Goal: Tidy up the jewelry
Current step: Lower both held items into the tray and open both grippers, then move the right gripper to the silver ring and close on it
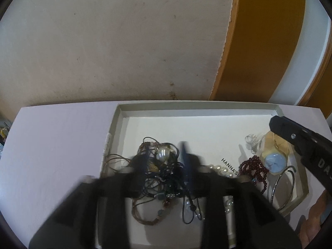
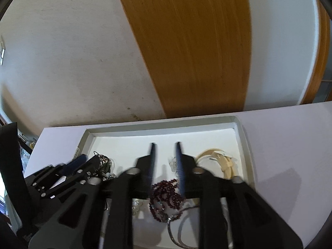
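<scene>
Both claws, left claw (image 1: 164, 151) and right claw (image 2: 166, 145), gape over tangled dark cords (image 1: 164, 178) and maroon beads (image 2: 166, 197).

Soft, even daylight in both views; heavy fisheye bending with dark vignetted corners; the left gripper (image 1: 164, 155) and right gripper (image 2: 166, 145) smeared by motion blur; faint shadows on the surface (image 2: 290, 155).

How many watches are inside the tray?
1: a watch with a pale blue face and cream strap lies near the tray's right wall, beside the red beads. Others may be hidden under the tangle.
</scene>
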